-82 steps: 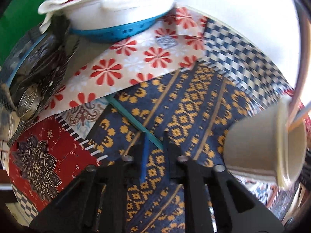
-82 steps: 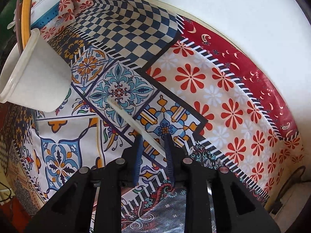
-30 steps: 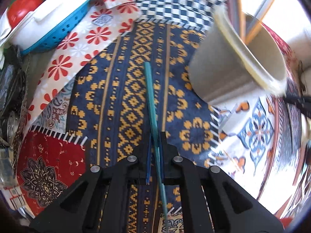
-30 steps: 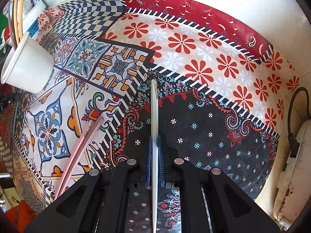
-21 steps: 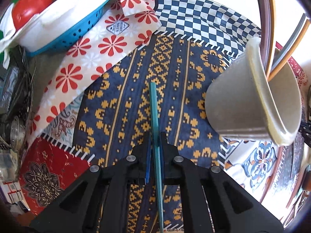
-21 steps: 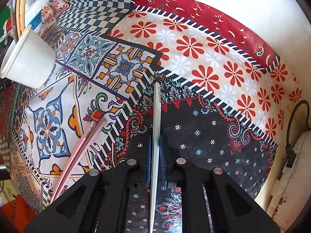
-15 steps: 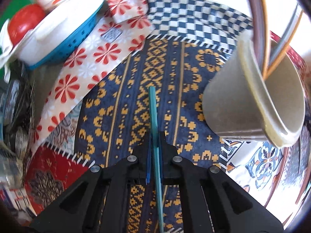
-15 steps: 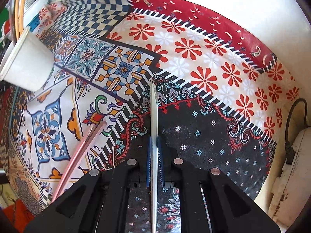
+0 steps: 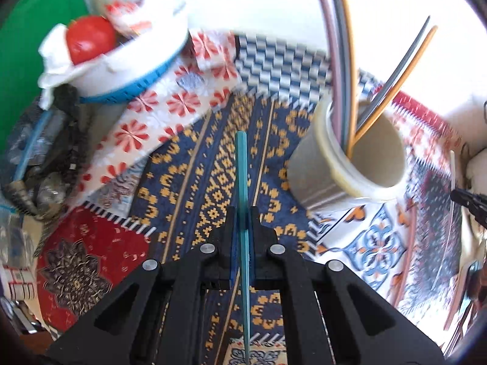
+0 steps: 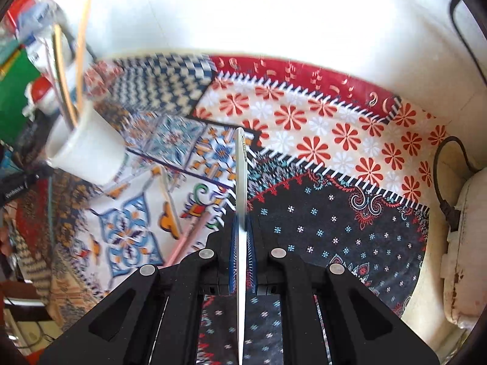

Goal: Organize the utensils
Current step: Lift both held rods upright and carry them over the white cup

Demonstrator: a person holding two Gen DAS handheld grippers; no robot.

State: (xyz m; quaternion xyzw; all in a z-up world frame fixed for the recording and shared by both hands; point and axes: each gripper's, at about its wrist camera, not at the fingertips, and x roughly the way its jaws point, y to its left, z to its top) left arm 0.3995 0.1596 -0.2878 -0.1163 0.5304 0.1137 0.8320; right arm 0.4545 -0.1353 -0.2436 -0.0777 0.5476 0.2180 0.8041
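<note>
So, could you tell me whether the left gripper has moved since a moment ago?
Yes: the left gripper, shut on the teal stick, has swung right, since the cup now sits closer to centre.

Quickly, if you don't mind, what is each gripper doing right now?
Left gripper: closed on the teal chopstick.
Right gripper: closed on the white chopstick.

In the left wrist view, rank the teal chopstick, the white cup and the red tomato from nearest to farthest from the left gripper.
1. Teal chopstick: clamped in the left gripper, pointing straight ahead.
2. White cup: ahead to the right on the patterned cloth, holding other chopsticks.
3. Red tomato: farthest, up at the far left in the white bowl.
</note>
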